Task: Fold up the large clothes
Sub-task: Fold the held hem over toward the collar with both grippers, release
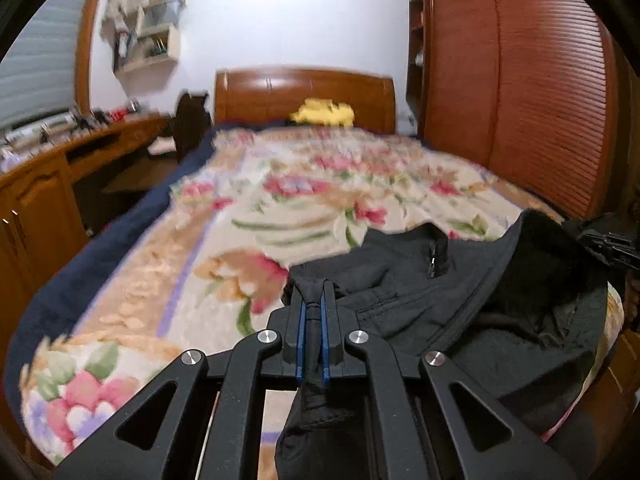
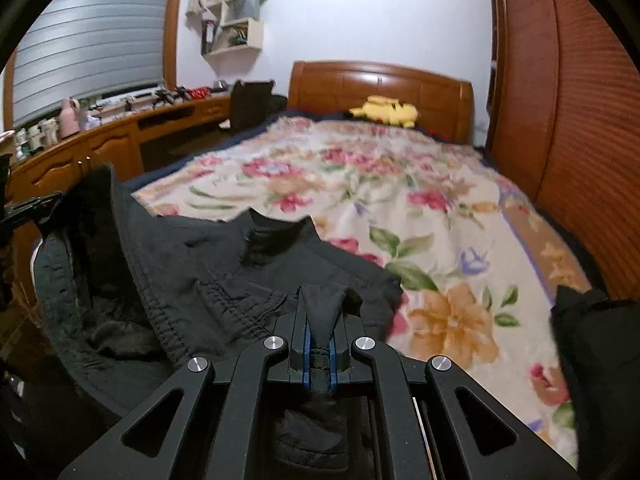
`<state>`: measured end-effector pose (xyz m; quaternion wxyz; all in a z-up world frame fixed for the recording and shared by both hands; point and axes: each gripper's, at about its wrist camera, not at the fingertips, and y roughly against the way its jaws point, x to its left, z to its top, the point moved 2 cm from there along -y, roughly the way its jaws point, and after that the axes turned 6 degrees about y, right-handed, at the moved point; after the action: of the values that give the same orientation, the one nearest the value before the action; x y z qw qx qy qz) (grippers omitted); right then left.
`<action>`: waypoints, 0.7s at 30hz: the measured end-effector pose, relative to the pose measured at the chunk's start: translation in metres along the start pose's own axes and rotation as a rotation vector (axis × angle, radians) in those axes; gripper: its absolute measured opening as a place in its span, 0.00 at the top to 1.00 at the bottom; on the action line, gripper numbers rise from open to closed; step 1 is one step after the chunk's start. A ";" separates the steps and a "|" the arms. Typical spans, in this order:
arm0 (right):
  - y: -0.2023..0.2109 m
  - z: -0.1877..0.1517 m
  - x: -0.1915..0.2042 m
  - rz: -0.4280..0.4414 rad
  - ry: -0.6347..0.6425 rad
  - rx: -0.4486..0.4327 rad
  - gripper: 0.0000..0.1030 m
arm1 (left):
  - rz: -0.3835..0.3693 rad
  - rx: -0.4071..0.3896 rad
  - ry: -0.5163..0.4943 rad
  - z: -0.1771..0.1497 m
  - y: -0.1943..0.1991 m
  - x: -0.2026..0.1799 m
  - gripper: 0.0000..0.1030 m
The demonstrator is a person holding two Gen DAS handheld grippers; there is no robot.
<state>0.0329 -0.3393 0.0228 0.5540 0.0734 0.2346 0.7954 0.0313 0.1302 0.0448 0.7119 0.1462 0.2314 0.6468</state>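
A large black fleece-lined jacket (image 1: 460, 292) hangs between my two grippers over the foot of the bed, its zipped collar toward the headboard. My left gripper (image 1: 313, 292) is shut on a fold of the jacket's black fabric. My right gripper (image 2: 320, 300) is shut on another fold of the same jacket (image 2: 208, 280). The right gripper's body shows at the right edge of the left wrist view (image 1: 612, 246). The left gripper shows dimly at the left edge of the right wrist view (image 2: 28, 208). The jacket's fuzzy lining faces up on the side between them.
The bed carries a floral blanket (image 1: 280, 200) over a navy cover (image 1: 120, 232), with a yellow plush toy (image 2: 384, 111) at the wooden headboard (image 1: 304, 96). A cluttered wooden desk (image 2: 100, 140) runs along the left. Slatted wardrobe doors (image 1: 516, 80) stand on the right. Another dark item (image 2: 592, 344) lies at the bed's right edge.
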 end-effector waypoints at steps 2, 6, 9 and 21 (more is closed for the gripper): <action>-0.022 0.007 0.001 0.001 -0.001 0.021 0.94 | 0.013 0.028 -0.006 -0.003 -0.021 0.002 0.94; -0.063 0.015 0.000 0.009 0.000 0.067 0.94 | 0.022 0.083 -0.015 -0.008 -0.058 0.004 0.94; -0.087 0.022 -0.003 0.012 0.001 0.093 0.94 | 0.026 0.118 -0.028 -0.008 -0.086 0.006 0.94; -0.175 0.074 -0.029 -0.020 0.006 0.108 0.94 | 0.059 0.169 0.008 0.040 -0.161 0.024 0.93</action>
<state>0.2203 -0.2961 0.0124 0.5564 0.0983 0.2799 0.7762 0.1905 0.1380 -0.0067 0.6769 0.2099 0.2833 0.6461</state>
